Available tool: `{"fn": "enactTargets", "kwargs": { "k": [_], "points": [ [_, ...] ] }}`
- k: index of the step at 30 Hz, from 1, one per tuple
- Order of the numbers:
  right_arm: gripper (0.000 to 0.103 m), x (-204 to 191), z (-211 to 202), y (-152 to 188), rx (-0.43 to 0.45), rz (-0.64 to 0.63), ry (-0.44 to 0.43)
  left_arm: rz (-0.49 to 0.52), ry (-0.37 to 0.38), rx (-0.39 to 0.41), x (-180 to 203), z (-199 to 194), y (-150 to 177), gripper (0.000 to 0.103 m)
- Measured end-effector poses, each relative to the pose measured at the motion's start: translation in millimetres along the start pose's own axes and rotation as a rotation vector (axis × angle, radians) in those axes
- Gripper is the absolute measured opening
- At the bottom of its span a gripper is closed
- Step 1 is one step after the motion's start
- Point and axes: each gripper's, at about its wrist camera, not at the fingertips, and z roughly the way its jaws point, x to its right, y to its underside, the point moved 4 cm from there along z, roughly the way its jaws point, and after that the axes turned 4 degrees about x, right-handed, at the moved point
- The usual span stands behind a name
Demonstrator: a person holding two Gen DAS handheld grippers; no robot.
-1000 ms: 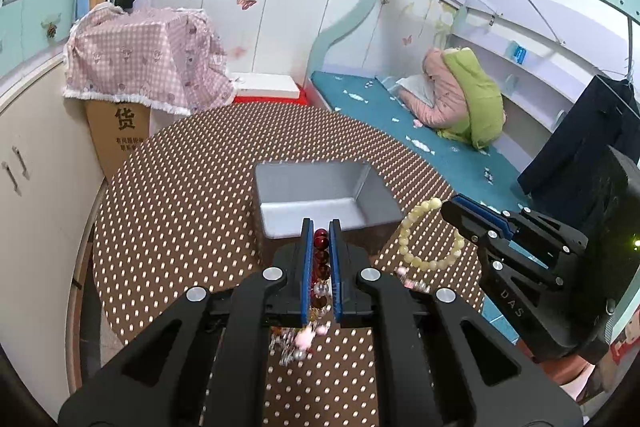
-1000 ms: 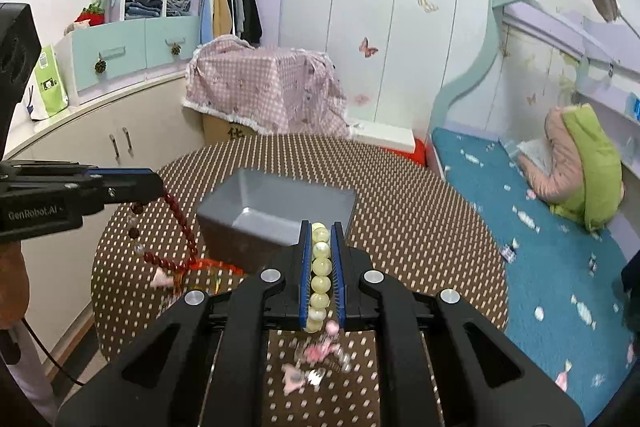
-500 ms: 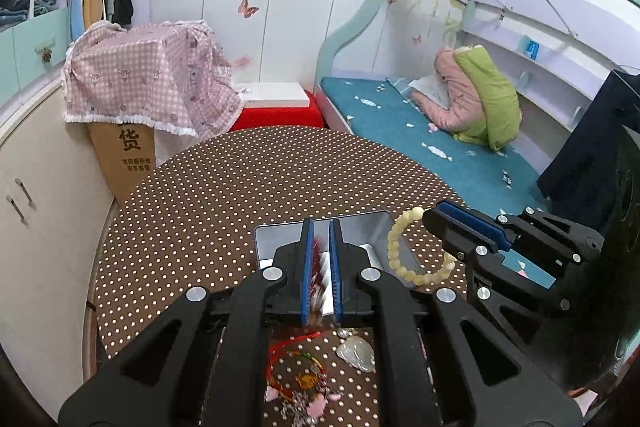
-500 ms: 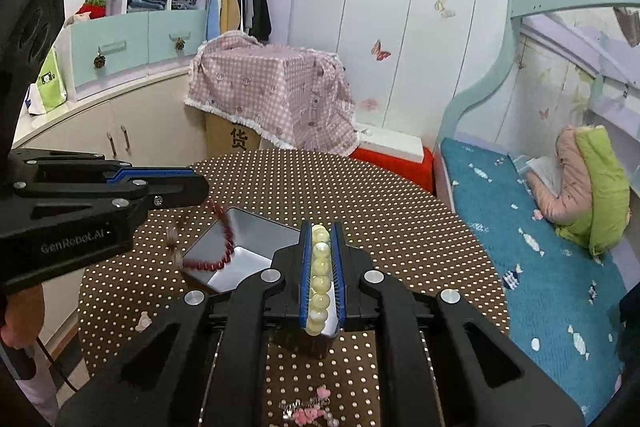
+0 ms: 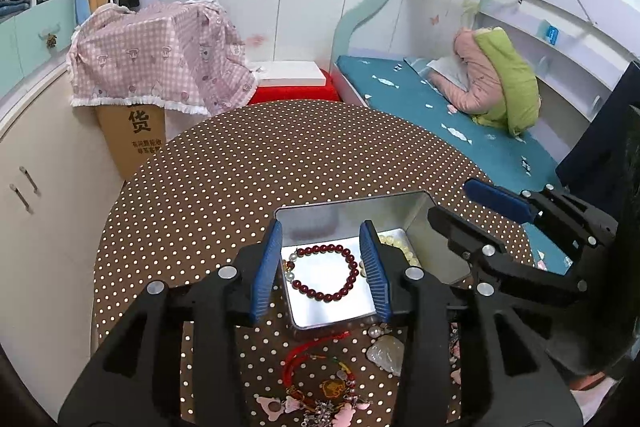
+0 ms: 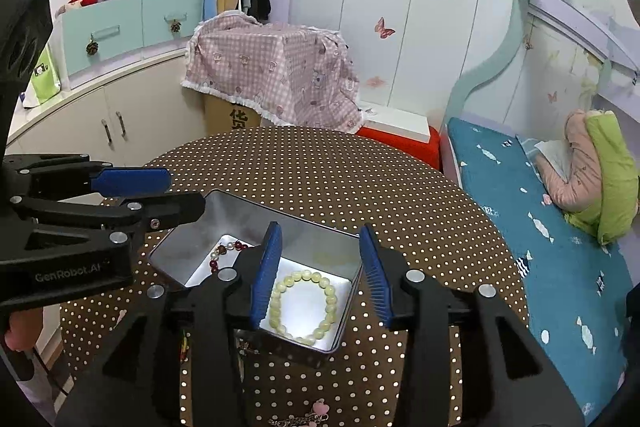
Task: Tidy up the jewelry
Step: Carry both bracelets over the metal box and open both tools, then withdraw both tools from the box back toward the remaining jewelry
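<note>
Bracelets lie inside the metal tin on our dotted table: the red bead bracelet flat on its floor, the pale bead bracelet beside it. Our left gripper and right gripper hover over the tin, fingers apart and empty. We judge this drop finished. Next we would reach for the red cord charm and pink trinkets near the tin, pinching thin strands cleanly.
</note>
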Motion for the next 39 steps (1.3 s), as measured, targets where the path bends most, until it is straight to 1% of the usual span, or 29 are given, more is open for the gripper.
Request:
{"fn": "enactTargets", "kwargs": {
  "k": [3,7,10,14,21,24,27,30,34,39],
  "points": [
    [0.039,-0.5,-3.4,1.4,0.000,0.002,0.002,0.002,-0.010,-0.005,-2.8,-3.8,6.3,0.042],
    [0.039,-3.3,-8.9,3.8,-0.001,0.005,0.003,0.003,-0.021,-0.003,-5.6,-12.3,14.6,0.047],
    [0.040,-4.8,-12.5,5.5,-0.002,0.007,0.006,0.004,-0.030,-0.003,-9.0,-20.4,22.2,0.049],
    [0.043,-8.0,-19.9,12.2,-0.004,0.021,0.008,0.002,-0.044,-0.008,-17.5,-31.0,35.9,0.051],
    [0.044,-15.4,-23.8,37.7,-0.039,0.042,0.000,0.015,-0.076,-0.038,-30.4,-42.3,65.1,0.055],
    [0.044,-18.0,-23.9,47.5,-0.060,0.053,-0.004,0.028,-0.096,-0.077,-37.7,-42.5,85.1,0.056],
    [0.045,-23.0,-24.0,59.0,-0.079,0.057,-0.020,0.052,-0.103,-0.097,-42.1,-43.9,101.5,0.056],
    [0.046,-27.3,-23.5,69.3,-0.101,0.067,-0.026,0.077,-0.099,-0.127,-44.9,-42.7,118.8,0.056],
    [0.048,-33.7,-23.9,79.6,-0.120,0.075,-0.042,0.127,-0.055,-0.151,-42.7,-39.1,140.3,0.056],
    [0.049,-41.3,-27.5,84.3,-0.122,0.081,-0.069,0.148,-0.037,-0.157,-42.9,-27.5,152.3,0.055]
  ]
}}
